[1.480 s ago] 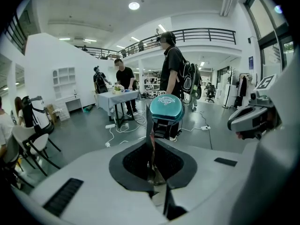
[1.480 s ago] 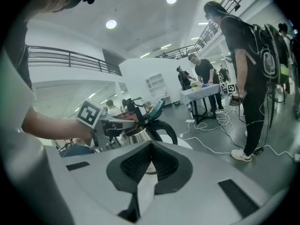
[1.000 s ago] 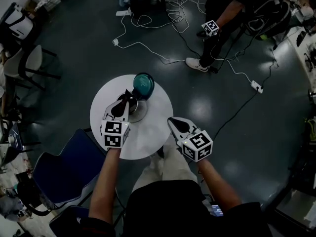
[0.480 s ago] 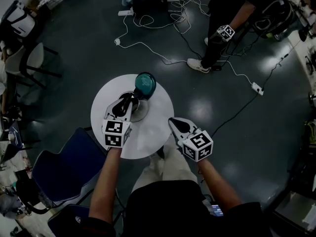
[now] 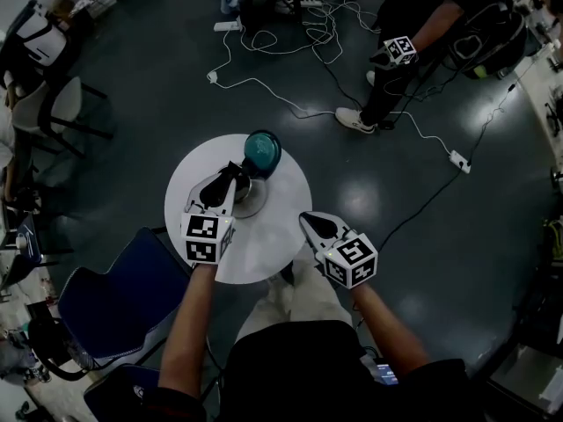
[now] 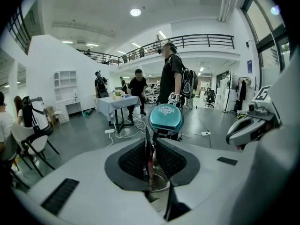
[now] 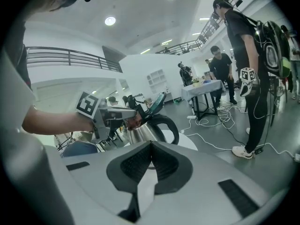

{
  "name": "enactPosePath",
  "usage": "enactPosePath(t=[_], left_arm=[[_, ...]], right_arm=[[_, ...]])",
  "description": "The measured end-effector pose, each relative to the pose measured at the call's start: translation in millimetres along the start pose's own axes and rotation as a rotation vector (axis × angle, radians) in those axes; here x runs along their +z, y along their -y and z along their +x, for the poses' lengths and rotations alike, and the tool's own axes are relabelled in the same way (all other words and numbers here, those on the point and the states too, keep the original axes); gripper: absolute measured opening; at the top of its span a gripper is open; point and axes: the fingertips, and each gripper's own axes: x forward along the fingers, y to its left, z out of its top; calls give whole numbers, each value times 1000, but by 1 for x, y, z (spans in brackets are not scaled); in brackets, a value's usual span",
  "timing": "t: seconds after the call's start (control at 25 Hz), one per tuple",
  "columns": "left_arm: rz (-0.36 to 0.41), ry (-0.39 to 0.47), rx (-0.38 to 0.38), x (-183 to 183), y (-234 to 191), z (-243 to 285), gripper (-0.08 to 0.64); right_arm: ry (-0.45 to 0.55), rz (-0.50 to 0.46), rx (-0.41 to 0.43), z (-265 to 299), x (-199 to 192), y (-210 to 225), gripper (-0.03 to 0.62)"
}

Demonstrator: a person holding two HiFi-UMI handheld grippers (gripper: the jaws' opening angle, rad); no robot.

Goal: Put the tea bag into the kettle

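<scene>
Left gripper view, tea bag [image 6: 150, 163] pinched over open kettle [image 6: 161, 182]

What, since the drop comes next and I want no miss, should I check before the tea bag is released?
1. Open lid: ok, it stands up.
2. Grip: ok, left tool is shut on the tea bag.
3. Aim: ok, the kettle rim shows right below the bag.
4. Bag's depth in the mouth: cannot tell.
5. Clearance: ok, right tool is shut, empty and apart from the kettle, near the table edge.
</scene>
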Motion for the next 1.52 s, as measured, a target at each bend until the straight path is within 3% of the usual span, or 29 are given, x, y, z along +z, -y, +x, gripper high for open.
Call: enactPosePath(t=[0.24, 0.8, 1.12, 1.52], left_arm=[[4, -20, 3, -7, 1, 6, 34], [-33, 24, -1, -1, -1, -12, 34], [-40, 89, 1, 5, -14, -60, 21], [-71, 182, 19, 34, -32, -135, 18]], right_arm=[[0, -5, 2, 2, 0, 5, 17], [0, -50, 21, 7, 18, -6, 17], [35, -112, 37, 8, 47, -43, 17], [108, -216, 84, 15, 114, -110, 17]])
